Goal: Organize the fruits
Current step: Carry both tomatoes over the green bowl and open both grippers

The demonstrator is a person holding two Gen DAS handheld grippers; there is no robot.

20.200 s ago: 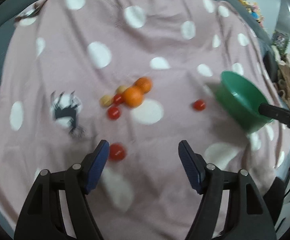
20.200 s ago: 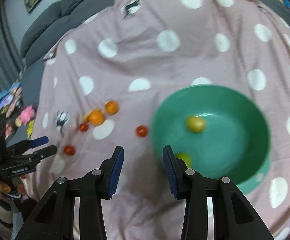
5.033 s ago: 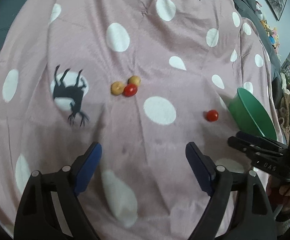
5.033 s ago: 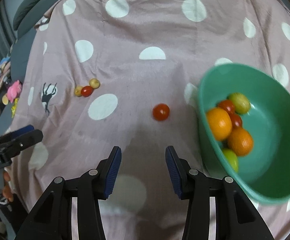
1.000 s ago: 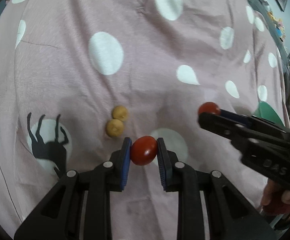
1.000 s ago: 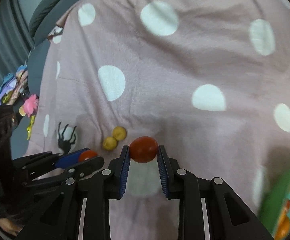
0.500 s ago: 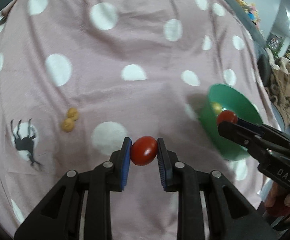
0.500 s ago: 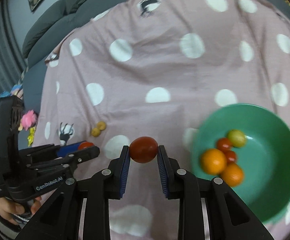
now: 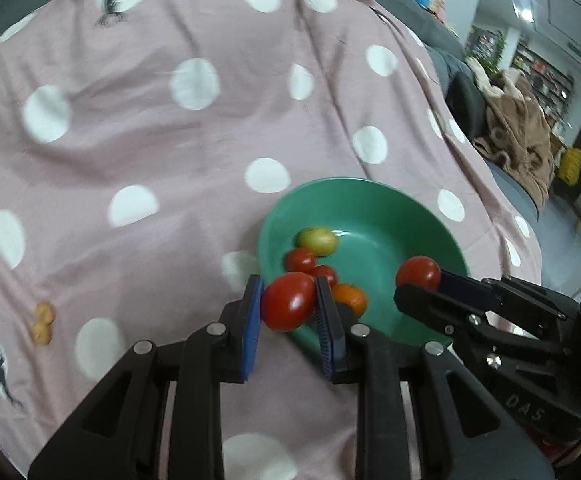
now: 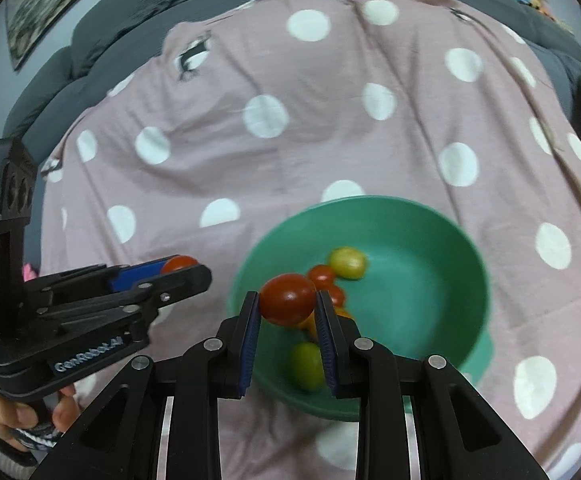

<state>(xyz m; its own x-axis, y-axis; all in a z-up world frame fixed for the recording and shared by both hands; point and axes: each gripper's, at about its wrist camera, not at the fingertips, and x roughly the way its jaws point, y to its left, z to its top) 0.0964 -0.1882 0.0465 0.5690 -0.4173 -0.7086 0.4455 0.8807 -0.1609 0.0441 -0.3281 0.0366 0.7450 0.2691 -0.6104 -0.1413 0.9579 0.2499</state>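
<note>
Two round red tomatoes are in carriage at once, one in each claw, and the step in hand is delivery to the round green plastic bowl (image 10: 442,240) on the pink polka-dot blanket (image 9: 138,152). The left claw (image 9: 288,306) is closed on its red tomato (image 9: 288,306) at the bowl's near rim; the right claw (image 10: 286,300) pinches its own red tomato (image 10: 286,300) over the bowl's near side. Inside the bowl lie smaller red, orange and yellow-green fruits. Next, each claw likely needs to reach over the bowl's hollow, lower, and part. Left of the bowl, two small tan fruits (image 9: 42,322) wait on the blanket.
</note>
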